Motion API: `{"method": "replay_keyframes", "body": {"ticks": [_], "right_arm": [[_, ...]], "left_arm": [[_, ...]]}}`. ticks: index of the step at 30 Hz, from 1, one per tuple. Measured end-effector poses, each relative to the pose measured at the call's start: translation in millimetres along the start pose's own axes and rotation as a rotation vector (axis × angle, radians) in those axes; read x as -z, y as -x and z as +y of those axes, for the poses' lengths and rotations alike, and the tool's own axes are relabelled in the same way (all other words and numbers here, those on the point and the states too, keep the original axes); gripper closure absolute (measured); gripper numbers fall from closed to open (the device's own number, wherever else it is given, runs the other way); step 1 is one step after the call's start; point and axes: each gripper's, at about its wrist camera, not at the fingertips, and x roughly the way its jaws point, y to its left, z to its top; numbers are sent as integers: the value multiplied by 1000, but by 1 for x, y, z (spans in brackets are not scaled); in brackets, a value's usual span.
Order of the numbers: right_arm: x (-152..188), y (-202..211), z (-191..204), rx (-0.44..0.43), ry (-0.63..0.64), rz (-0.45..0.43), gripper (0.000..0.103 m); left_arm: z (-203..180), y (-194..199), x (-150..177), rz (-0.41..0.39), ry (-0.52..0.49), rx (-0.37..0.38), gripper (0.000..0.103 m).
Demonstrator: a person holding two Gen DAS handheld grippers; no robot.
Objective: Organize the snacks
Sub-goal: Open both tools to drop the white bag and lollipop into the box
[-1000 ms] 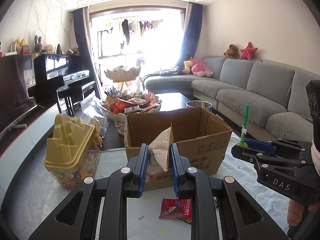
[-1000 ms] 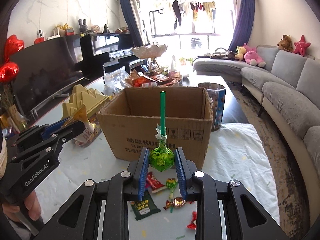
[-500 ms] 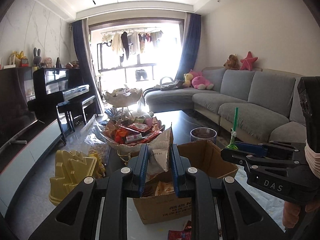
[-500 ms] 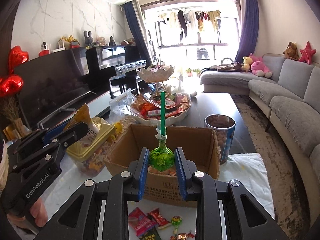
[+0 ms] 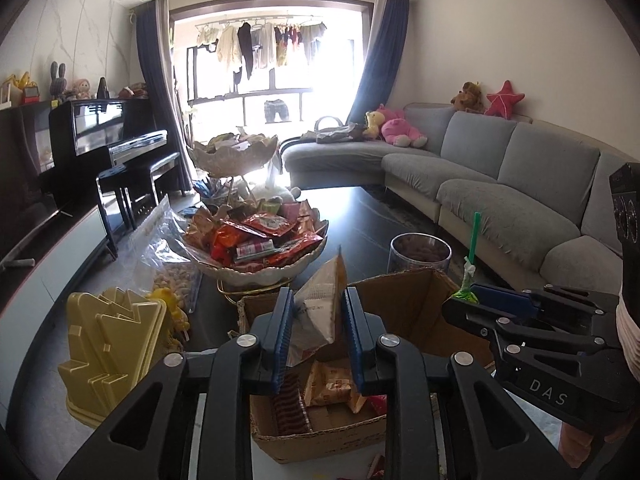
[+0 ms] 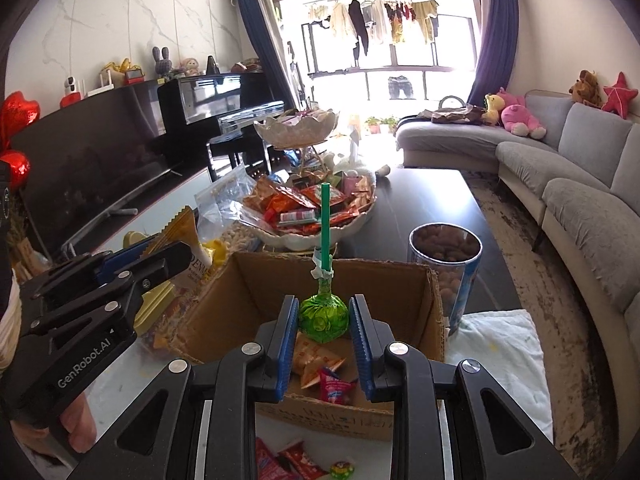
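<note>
Both grippers share black angular linkages with silver screws behind blue ribbed pads. The left gripper (image 6: 132,256) is marked "GenRobot.AI"; the right gripper (image 5: 480,302) is marked "DAS". Bare fingers (image 6: 78,430) wrap the handle.

matt corrugated cardboard box (image 6: 256,300), glossy green foil lollipop (image 6: 323,316), crinkled paper-look snack packet (image 5: 320,308), glossy black piano (image 6: 216,100)

Grey sofa (image 5: 500,176) set along the right wall, black piano (image 6: 208,100) placed left, laundry (image 6: 376,28) hung at the window, plush toys (image 5: 396,130) laid on the sofa
</note>
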Motion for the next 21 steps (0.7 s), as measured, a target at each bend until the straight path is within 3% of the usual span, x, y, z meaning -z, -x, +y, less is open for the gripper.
{"method": "replay_keyframes", "body": {"ticks": [2, 3, 4, 5, 21], "right_arm": [[-1, -4, -3, 6, -7, 10, 71], [0, -4, -4, 15, -18, 7, 59], [2, -3, -6, 28, -27, -2, 50], [3, -1, -7, 38, -27, -7, 49], [36, 62, -5, 80, -6, -60, 49]], "left_arm": [[0, -2, 1, -7, -7, -40, 46], [0, 0, 3, -13, -10, -59, 41], [0, 2, 4, -16, -14, -67, 40], [0, 5, 6, -16, -19, -67, 40], [-24, 67, 37, -38, -68, -18, 31]]}}
